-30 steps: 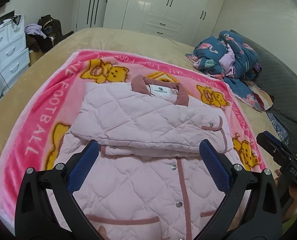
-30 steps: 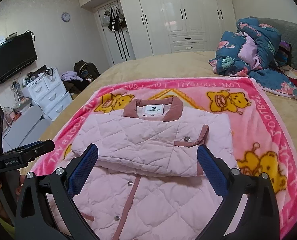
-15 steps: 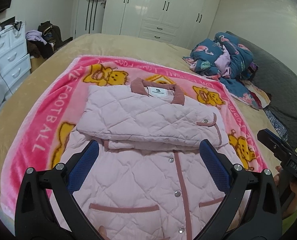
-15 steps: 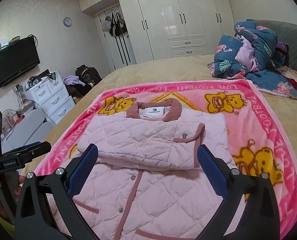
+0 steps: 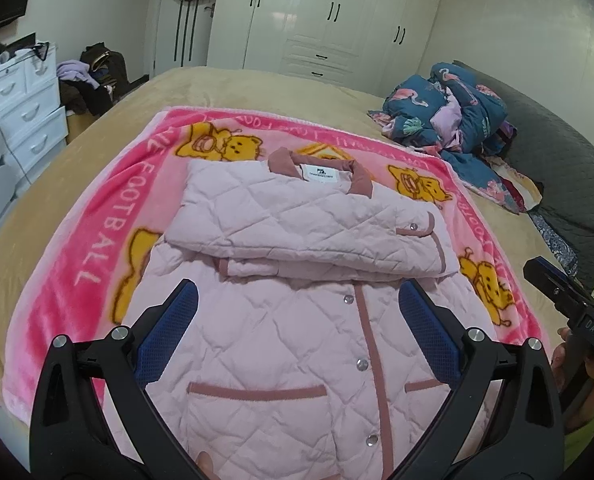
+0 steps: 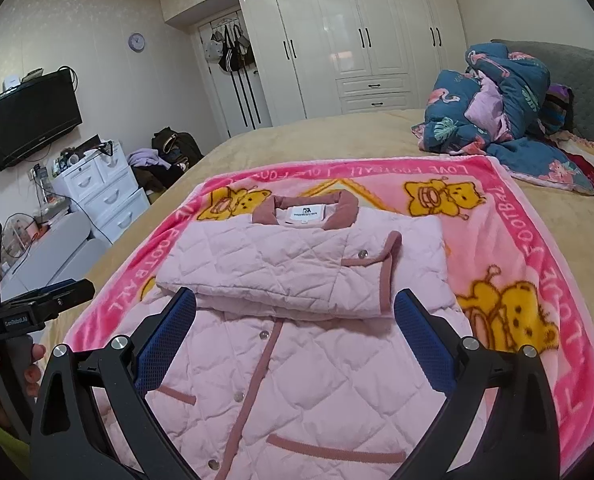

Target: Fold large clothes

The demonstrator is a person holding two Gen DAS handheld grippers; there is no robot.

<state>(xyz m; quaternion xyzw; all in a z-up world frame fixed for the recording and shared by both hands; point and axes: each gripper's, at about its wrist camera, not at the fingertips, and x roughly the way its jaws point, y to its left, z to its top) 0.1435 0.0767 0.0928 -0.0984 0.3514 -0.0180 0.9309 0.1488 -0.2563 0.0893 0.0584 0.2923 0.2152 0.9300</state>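
Observation:
A pale pink quilted jacket [image 5: 297,320] [image 6: 297,360] with dusty-rose trim lies button side up on a pink bear-print blanket [image 5: 109,216] [image 6: 529,248]. Both sleeves are folded across its chest in a flat band [image 5: 309,236] [image 6: 281,264] below the collar. My left gripper [image 5: 297,312] hovers open above the jacket's lower front, nothing between its blue pads. My right gripper [image 6: 295,320] is open too, above the same area. Each gripper's body shows at the edge of the other's view, held in a hand.
The blanket lies on a tan bed [image 5: 257,92]. A heap of dark blue flowered bedding [image 5: 449,108] [image 6: 505,108] sits at the far right. White drawers [image 6: 101,192], a wall television [image 6: 33,120] and a pile of clothes stand left of the bed; white wardrobes behind.
Both grippers have drawn back toward the jacket's hem, so more of its lower front and pockets shows. The jacket has not moved.

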